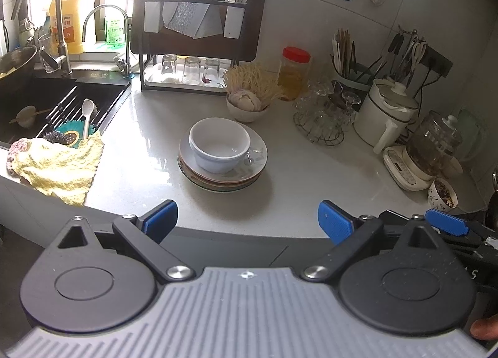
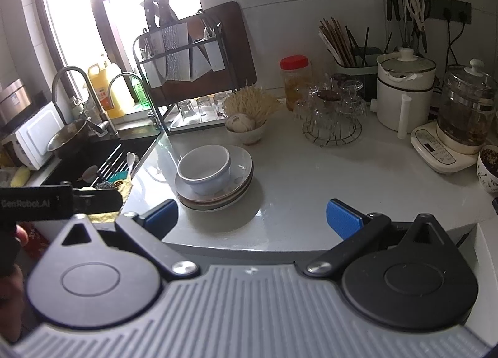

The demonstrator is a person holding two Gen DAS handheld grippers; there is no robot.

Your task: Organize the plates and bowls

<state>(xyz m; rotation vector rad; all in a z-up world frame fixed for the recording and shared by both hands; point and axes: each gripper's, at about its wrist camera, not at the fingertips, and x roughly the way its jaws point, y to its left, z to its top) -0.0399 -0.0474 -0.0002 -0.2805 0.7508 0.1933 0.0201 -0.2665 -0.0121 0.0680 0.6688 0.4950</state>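
Both the left hand-held gripper (image 1: 247, 222) and right hand-held gripper (image 2: 252, 221) gape wide, empty, at the counter's (image 1: 311, 171) front edge, short of the bowl (image 1: 219, 144) on the plates (image 1: 222, 177).

A bowl (image 1: 219, 144) sits on stacked plates (image 1: 222, 171) mid-counter (image 1: 311, 171), sink (image 1: 46, 102) left, kettles (image 1: 384, 112) right

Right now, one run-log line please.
left gripper: open, empty | right gripper: open, empty | white bowl: on plate stack | both short of counter
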